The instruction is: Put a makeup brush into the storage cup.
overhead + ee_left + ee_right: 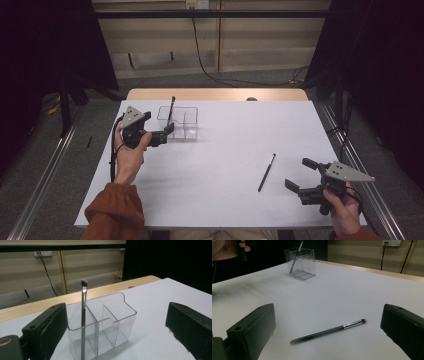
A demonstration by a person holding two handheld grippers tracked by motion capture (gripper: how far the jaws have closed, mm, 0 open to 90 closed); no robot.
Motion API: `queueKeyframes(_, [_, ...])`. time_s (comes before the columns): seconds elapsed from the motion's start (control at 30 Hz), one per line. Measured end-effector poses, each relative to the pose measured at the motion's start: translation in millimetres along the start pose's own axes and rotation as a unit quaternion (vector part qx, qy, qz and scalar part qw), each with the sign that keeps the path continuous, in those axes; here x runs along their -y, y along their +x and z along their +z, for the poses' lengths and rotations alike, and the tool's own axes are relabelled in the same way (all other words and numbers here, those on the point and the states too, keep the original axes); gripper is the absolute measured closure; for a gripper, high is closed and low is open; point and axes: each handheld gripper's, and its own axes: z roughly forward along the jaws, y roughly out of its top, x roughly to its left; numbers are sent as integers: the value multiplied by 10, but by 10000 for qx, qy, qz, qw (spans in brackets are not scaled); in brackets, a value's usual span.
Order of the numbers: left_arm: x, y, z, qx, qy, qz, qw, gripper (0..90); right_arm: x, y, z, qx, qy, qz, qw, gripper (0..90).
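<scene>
Legible text, labels, brands, numbers, signs: none found in the high view or either gripper view. Surfaces checked and found unmarked: clear plastic organizer [110,322], both makeup brushes, the one standing in the organizer [83,305] and the one lying at lower centre of the right gripper view [329,331], and the wall socket [391,242] at upper right there, too small to show any marking.

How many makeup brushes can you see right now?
2: one makeup brush stands upright in the clear organizer, the other lies flat on the table near the right gripper.
</scene>
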Motion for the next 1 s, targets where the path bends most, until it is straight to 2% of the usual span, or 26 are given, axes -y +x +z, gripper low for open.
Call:
queueKeyframes(0.07, [7,-21,-56,-93,-10,98,9999,34,-1,3,6,-16,21,-5,10000,0])
queueKeyframes(0.2, [16,-36,-149,-35,-70,8,10000,34,-4,1,24,-7,43,6,10000,0])
queueKeyframes(0.3, [45,-57,-210,6,-29,46,10000,34,-6,9,30,-11,44,-6,10000,0])
queueKeyframes(0.43, [86,-43,-274,146,-102,-235,9996,34,-10,18,31,-2,38,-10,10000,0])
queueKeyframes(0.53, [121,-66,-316,85,-91,-150,9998,33,-15,26,33,-5,42,-38,10000,0])
queueKeyframes(0.67, [177,-98,-411,108,-123,-60,9998,30,-11,22,33,0,38,-36,10000,0])
queueKeyframes(0.73, [189,-96,-445,145,-114,-110,9998,30,-6,12,31,17,40,-21,10000,0])
queueKeyframes(0.87, [210,-122,-523,152,-158,-74,9997,30,5,-7,9,49,28,11,10000,0])
queueKeyframes(1.0, [287,-161,-562,125,-50,43,9999,30,6,-10,4,68,35,20,10000,0])
